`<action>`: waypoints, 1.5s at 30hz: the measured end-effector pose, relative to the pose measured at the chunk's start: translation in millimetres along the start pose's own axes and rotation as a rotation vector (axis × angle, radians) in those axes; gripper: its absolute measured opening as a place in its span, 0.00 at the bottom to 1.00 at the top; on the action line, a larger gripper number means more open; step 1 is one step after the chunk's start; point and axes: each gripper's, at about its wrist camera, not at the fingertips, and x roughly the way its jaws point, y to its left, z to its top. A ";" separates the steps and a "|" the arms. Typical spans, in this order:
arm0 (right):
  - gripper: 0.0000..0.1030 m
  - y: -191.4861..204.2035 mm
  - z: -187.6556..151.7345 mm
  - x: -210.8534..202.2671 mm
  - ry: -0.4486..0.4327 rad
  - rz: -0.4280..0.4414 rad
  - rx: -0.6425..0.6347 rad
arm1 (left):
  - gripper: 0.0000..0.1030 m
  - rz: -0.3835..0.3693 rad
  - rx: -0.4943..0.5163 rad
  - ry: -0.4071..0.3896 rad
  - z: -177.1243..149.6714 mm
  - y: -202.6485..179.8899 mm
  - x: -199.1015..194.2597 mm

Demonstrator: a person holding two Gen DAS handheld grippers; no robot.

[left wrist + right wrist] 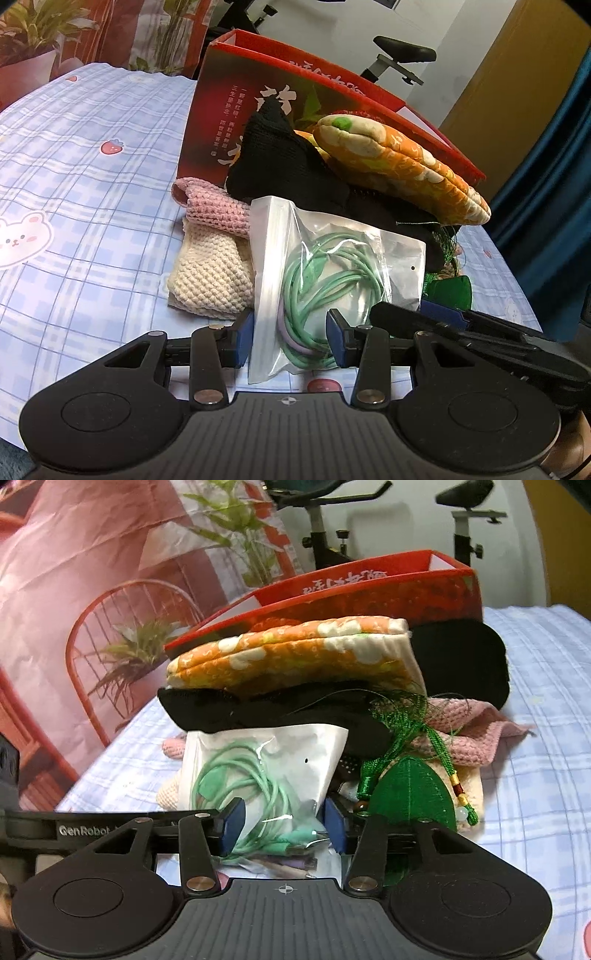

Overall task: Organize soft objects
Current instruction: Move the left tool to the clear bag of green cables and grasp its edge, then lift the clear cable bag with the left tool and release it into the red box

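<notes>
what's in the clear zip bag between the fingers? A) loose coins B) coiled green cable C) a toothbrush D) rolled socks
B: the clear bag shows a coiled mint-green cable through the plastic in both wrist views, standing between the left gripper fingers and the right gripper fingers.
</notes>
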 end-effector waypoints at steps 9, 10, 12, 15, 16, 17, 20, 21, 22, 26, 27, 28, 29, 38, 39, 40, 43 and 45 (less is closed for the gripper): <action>0.21 11.5 1.0 -6.5 -0.011 -0.012 -0.069 | 0.43 0.002 0.040 -0.018 4.6 -8.9 -9.5; 0.21 12.0 2.5 -10.2 -0.022 -0.004 -0.069 | 0.43 -0.004 0.041 -0.025 5.1 -9.5 -11.6; 0.21 14.6 5.3 -17.4 -0.048 0.002 -0.080 | 0.43 -0.013 0.033 -0.037 6.2 -7.7 -14.7; 0.13 17.4 8.5 -24.7 -0.073 0.006 -0.101 | 0.42 -0.016 0.020 -0.044 7.0 -5.0 -17.8; 0.12 17.6 9.4 -26.0 -0.075 0.008 -0.100 | 0.41 -0.019 0.017 -0.044 6.9 -4.5 -18.4; 0.11 17.6 10.1 -27.4 -0.078 0.012 -0.099 | 0.40 -0.015 0.017 -0.042 6.9 -4.8 -18.1; 0.10 19.5 11.5 -28.9 -0.072 0.005 -0.113 | 0.34 -0.002 0.007 -0.019 4.9 -0.6 -12.9; 0.10 19.7 11.3 -28.2 -0.067 -0.002 -0.115 | 0.29 -0.007 -0.007 -0.018 4.2 2.3 -12.0; 0.10 19.1 10.8 -26.4 -0.056 -0.012 -0.113 | 0.20 -0.015 -0.022 -0.018 4.0 5.3 -11.6; 0.10 11.0 5.6 -19.7 -0.018 -0.038 -0.073 | 0.12 -0.026 -0.048 -0.026 2.1 11.4 -12.3; 0.10 8.6 4.0 -19.7 -0.013 -0.037 -0.062 | 0.11 -0.018 -0.034 -0.031 1.7 9.1 -12.5; 0.10 8.2 2.9 -19.6 -0.012 -0.037 -0.062 | 0.10 -0.009 -0.017 -0.034 1.5 6.2 -12.6; 0.10 9.4 2.0 -19.2 -0.011 -0.039 -0.070 | 0.07 0.003 -0.001 -0.041 1.1 3.0 -14.2; 0.09 21.8 11.9 -43.0 -0.127 0.001 -0.127 | 0.04 -0.023 0.020 -0.192 12.7 -3.5 -53.9; 0.09 24.4 14.0 -47.2 -0.148 0.003 -0.142 | 0.04 -0.027 0.031 -0.214 14.7 -5.9 -60.6; 0.09 26.4 16.7 -51.6 -0.169 0.006 -0.154 | 0.04 -0.031 0.042 -0.235 17.0 -8.4 -66.5; 0.09 31.2 25.6 -65.0 -0.228 0.017 -0.177 | 0.04 -0.037 0.086 -0.297 26.3 -17.9 -83.6; 0.09 34.6 33.4 -72.9 -0.263 0.020 -0.198 | 0.04 -0.032 0.124 -0.333 35.9 -27.9 -92.6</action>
